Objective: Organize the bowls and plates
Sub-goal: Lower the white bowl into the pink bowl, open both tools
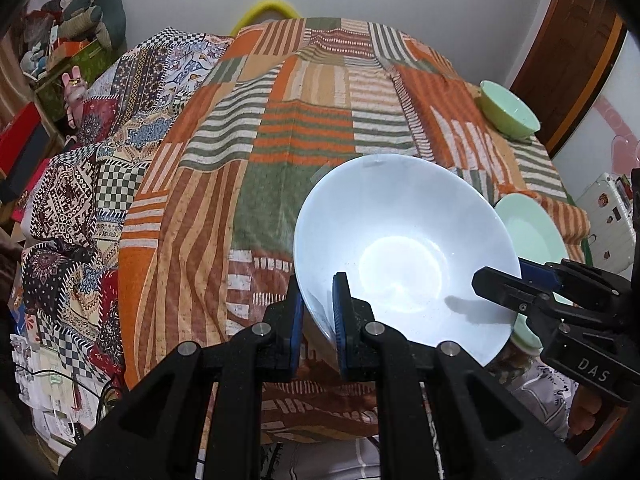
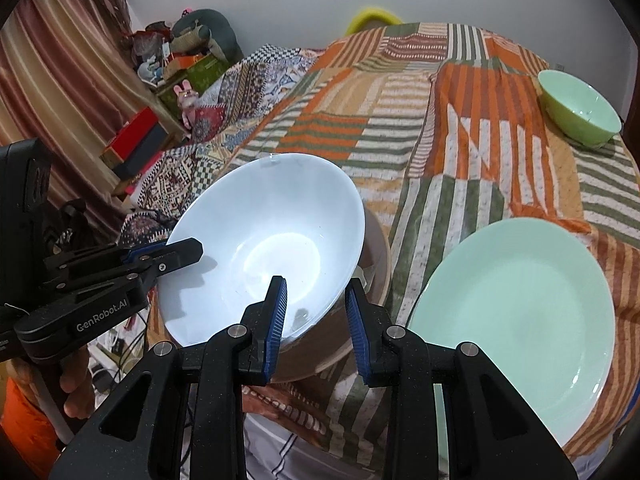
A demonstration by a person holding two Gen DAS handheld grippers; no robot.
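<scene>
Blue ribbed pads of the left gripper (image 1: 318, 320) are clamped on the near rim of the white bowl (image 1: 404, 256), one pad inside, one outside. The right gripper (image 2: 316, 316) straddles the opposite rim with jaws narrowly parted; whether both pads press the bowl cannot be told. Its body reads "DAS"; the left body reads "GenRobot.AI". The tilted bowl is above a striped patchwork cloth (image 1: 304, 120). A green plate (image 2: 516, 320) lies just beside; a green bowl (image 2: 580, 108) sits well apart.
</scene>
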